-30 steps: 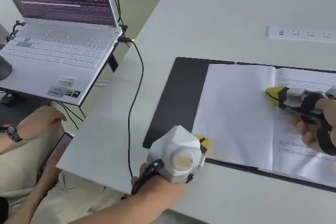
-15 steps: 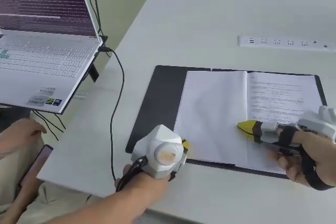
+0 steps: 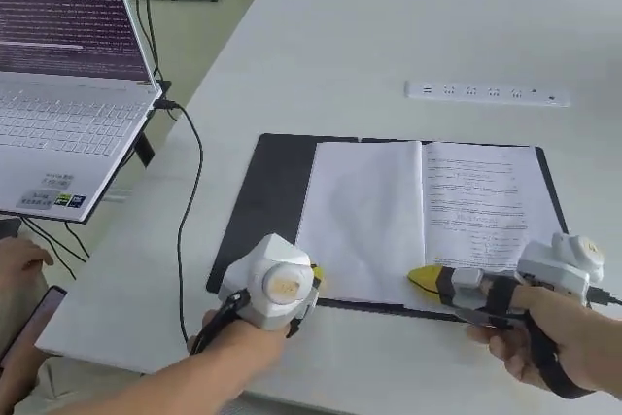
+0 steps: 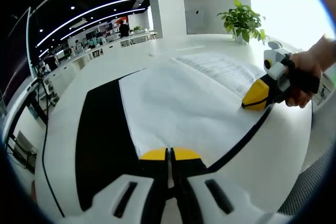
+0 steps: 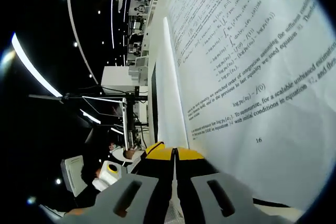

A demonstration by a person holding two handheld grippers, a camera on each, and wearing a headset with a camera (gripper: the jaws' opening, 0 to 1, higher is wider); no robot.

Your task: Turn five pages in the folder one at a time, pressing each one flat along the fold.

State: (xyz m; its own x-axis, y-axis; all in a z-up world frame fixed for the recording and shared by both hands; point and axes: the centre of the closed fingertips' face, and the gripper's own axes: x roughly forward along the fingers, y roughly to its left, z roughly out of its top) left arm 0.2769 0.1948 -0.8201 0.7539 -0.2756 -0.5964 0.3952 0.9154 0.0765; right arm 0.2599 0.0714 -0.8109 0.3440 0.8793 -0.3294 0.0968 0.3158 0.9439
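The black folder (image 3: 260,203) is lying open on the white table (image 3: 389,26), near the person's edge of it, with a blank page (image 3: 360,221) spreading over its left half and a printed page (image 3: 481,206) of text and equations lying on its right half. The left gripper (image 3: 314,277) is resting with its yellow tips at the near edge of the blank page, close to that page's left corner. In the left gripper view its jaws are sitting pressed together with only a thin slit between them, and nothing is showing between them. The right gripper (image 3: 425,280) is lying low and pointing leftward, its yellow tip touching the paper at the near end of the fold, where the blank page is meeting the printed one. In the right gripper view its jaws are likewise closed tight against each other and gripping nothing, with the printed page running just beyond them. A white power strip (image 3: 486,94) is lying on the table beyond the folder, well apart from it. An open laptop (image 3: 58,123) is sitting off to the left, and a black cable (image 3: 185,230) is trailing from it down over the table's edge
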